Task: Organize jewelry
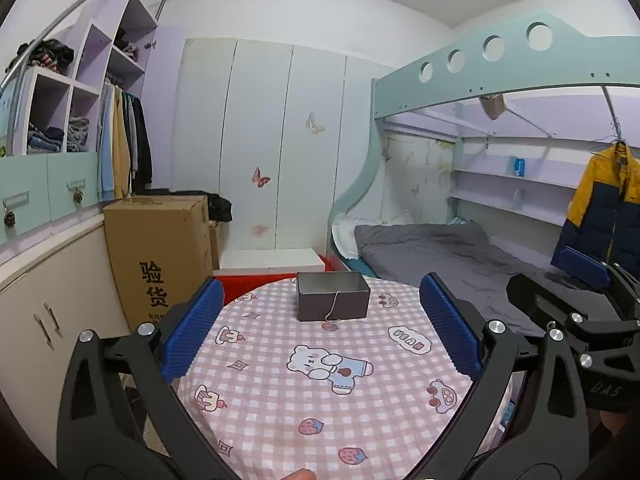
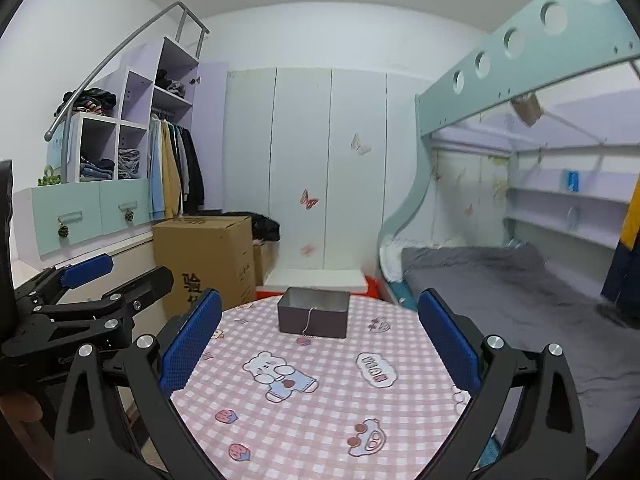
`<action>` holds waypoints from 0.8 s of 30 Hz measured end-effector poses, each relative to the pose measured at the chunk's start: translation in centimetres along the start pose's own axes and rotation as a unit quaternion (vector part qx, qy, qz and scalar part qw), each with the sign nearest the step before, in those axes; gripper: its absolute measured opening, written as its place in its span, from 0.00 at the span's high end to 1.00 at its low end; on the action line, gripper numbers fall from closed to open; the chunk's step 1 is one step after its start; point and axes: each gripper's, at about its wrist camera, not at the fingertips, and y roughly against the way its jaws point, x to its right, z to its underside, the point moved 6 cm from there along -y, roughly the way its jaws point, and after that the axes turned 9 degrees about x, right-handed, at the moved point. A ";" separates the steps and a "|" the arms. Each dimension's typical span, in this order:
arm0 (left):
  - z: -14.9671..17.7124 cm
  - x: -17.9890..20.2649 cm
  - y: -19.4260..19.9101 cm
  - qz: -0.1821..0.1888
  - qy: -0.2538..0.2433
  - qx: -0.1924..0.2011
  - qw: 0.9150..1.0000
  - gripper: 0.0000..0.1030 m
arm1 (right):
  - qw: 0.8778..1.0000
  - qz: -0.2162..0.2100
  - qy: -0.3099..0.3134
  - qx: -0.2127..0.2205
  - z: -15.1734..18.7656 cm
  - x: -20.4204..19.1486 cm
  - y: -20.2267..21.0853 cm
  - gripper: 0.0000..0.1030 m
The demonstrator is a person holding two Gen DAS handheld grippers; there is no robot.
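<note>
A small open dark grey box (image 1: 333,296) stands at the far side of a round table with a pink checked cloth (image 1: 320,400). A thin silver chain (image 1: 334,308) hangs over the box's front wall down to the cloth. Both also show in the right wrist view, the box (image 2: 313,312) and the chain (image 2: 309,325). My left gripper (image 1: 320,320) is open and empty, held above the near part of the table. My right gripper (image 2: 320,332) is open and empty, to the right of the left one.
A tall cardboard box (image 1: 160,256) stands left of the table beside low cabinets (image 1: 48,312). A bunk bed with a grey mattress (image 1: 440,252) is on the right. White wardrobe doors (image 1: 280,144) are behind. A yellow and navy jacket (image 1: 600,216) hangs at the right.
</note>
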 end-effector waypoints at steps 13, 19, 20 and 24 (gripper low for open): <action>-1.1 0.7 4.0 -0.027 -0.024 0.037 0.999 0.06 | 0.999 0.016 0.015 0.033 -0.4 -0.6 3.5 0.08; -1.7 1.0 5.4 -0.036 -0.033 0.054 0.997 0.06 | 0.998 0.024 0.021 0.047 -0.9 -1.0 4.7 0.08; -1.7 1.0 5.6 -0.038 -0.034 0.056 0.997 0.06 | 0.998 0.024 0.022 0.049 -0.8 -1.0 4.9 0.08; -1.9 1.1 6.1 -0.045 -0.040 0.065 0.996 0.06 | 0.998 0.026 0.021 0.052 -0.9 -1.0 5.4 0.08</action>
